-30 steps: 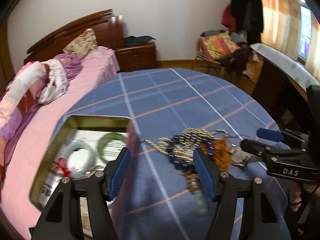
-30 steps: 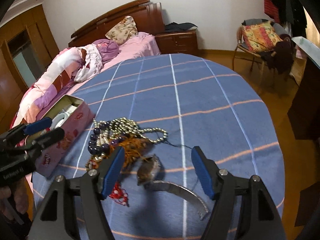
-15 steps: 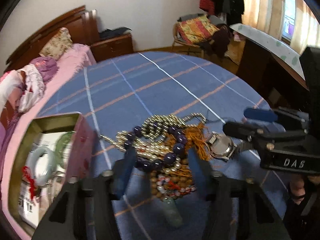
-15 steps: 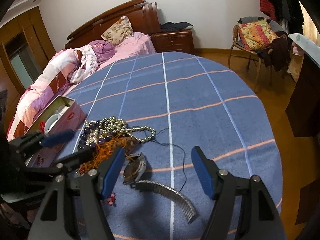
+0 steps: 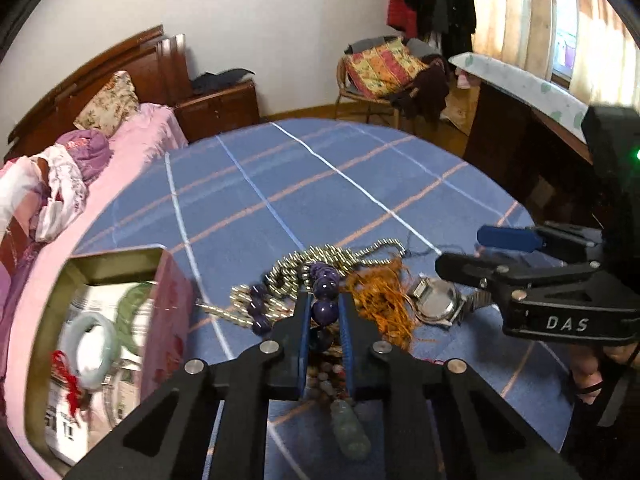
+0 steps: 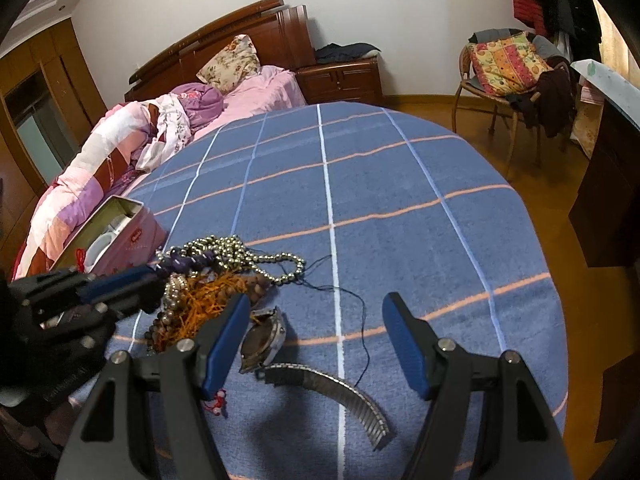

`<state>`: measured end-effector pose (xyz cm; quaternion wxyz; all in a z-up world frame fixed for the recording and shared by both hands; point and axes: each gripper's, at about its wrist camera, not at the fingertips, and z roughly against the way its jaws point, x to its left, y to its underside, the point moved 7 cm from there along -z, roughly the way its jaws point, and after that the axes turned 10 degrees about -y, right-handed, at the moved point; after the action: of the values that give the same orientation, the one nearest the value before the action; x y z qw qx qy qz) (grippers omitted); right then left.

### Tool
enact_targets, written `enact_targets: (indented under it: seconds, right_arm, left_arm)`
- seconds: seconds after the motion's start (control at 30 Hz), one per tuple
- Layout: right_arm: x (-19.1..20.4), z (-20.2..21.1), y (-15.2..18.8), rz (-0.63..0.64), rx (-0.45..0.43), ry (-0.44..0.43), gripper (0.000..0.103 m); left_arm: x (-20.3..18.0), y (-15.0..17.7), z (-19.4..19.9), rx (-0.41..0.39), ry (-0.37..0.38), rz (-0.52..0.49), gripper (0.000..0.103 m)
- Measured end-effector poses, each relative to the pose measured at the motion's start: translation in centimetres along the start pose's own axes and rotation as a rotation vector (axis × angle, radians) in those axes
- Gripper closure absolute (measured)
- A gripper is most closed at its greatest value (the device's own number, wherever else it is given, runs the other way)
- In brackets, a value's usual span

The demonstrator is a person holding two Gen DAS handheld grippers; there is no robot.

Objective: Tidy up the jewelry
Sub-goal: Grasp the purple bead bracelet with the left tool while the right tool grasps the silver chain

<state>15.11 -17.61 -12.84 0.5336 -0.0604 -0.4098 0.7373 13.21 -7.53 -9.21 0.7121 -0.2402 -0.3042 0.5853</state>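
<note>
While the left gripper (image 5: pixel 323 312) has just been squeezing shut, its blue pads now pinch the big purple beads (image 5: pixel 325 309) near the middle of the left view. The beads sit in a tangled heap with the gold bead chain (image 5: pixel 320 258) and orange tassel (image 5: pixel 380 300) on the blue checked cloth (image 5: pixel 280 184). A slow, straight lift is probably best, so the other strings can slip off. Then the beads could go to the open tin box (image 5: pixel 116 258) at the lower left. The right gripper (image 6: pixel 316 344) waits with jaws wide apart over the wristwatch (image 6: pixel 264 338), touching nothing. How the strings loop together is hard to see. The box is blurry, and its near end is cut off.
</note>
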Motion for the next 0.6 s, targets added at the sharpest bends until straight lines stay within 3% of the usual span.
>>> enact_targets:
  seconds: [0.27,0.43,0.6]
  right_arm:
    - [1.1,-0.6,-1.4,0.039,-0.006,-0.002,0.032]
    - [3.0,-2.5,-2.4,0.099,0.028,-0.023,0.044]
    - [4.9,-5.6,-2.4,0.173,0.119,-0.033,0.054]
  left_arm:
    - [4.1,-2.7,3.7,-0.111,-0.034,0.094,0.09]
    - [5.5,-3.6,4.6,-0.146,-0.047,0.122,0.09]
    - [6.3,-3.3,3.7,-0.132,-0.059,0.142,0.09]
